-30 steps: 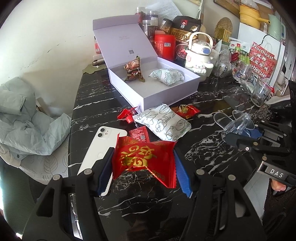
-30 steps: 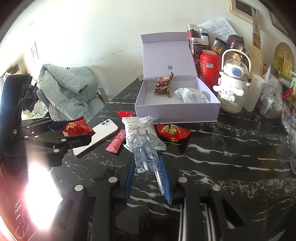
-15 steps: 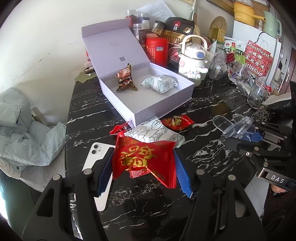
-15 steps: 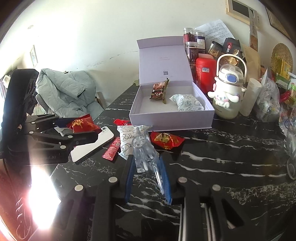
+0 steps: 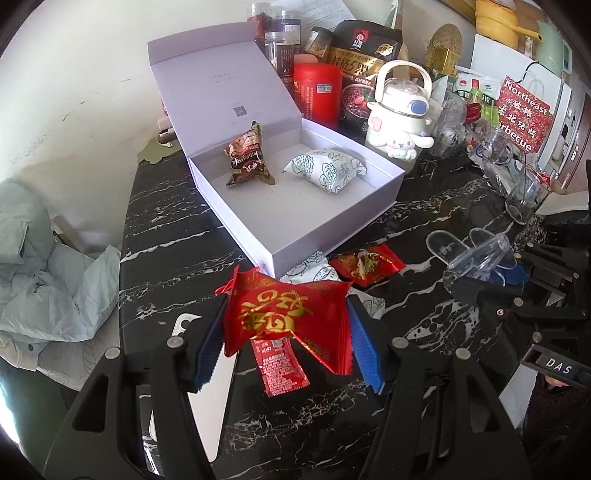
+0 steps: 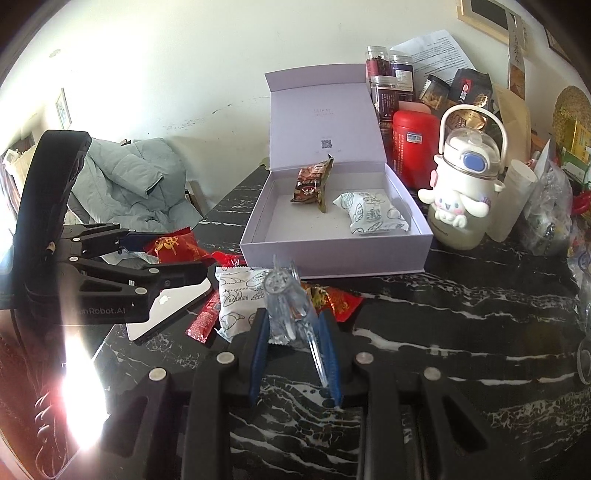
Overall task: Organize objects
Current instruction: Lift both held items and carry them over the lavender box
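Inside open box two snacks, left tongs gripping red packet, right tongs gripping clear scoop.

Black marble-veined desk against pale wall. Grey-green padded jacket heaped on chair beside desk's far-left edge. Back row along wall: red canister, dark-lidded jars behind it, black oat bag, printed paper sheet leaning on wall. White cartoon-dog water bottle with loop handle upright just right of open box. Clear glass tumbler tilted near red "Northeast Barbecue" bag. Framed picture on wall.
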### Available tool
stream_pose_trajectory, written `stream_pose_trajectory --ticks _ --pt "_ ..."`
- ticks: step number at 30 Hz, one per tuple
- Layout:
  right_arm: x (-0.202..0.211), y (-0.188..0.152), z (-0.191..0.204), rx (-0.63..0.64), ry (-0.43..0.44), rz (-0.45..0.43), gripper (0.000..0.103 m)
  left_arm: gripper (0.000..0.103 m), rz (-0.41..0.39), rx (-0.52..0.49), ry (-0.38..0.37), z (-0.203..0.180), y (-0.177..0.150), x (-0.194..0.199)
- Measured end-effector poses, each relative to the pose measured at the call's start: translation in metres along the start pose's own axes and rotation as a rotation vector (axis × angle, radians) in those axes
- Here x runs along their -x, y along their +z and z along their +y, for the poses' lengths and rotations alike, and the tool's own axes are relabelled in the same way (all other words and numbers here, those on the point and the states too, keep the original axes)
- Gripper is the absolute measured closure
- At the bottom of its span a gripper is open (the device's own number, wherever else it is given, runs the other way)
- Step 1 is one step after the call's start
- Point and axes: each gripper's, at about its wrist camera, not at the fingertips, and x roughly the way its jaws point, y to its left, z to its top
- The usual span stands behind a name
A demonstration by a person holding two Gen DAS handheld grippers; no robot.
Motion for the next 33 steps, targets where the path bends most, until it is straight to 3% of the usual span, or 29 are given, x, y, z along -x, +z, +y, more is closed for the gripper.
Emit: stream_pose_trajectory --ticks 33 --pt "-0.061 0.094 -0.042 0.056 0.021 -0.008 0.075 0.042 0.001 -0.011 0.021 0.019 0.109 -0.08"
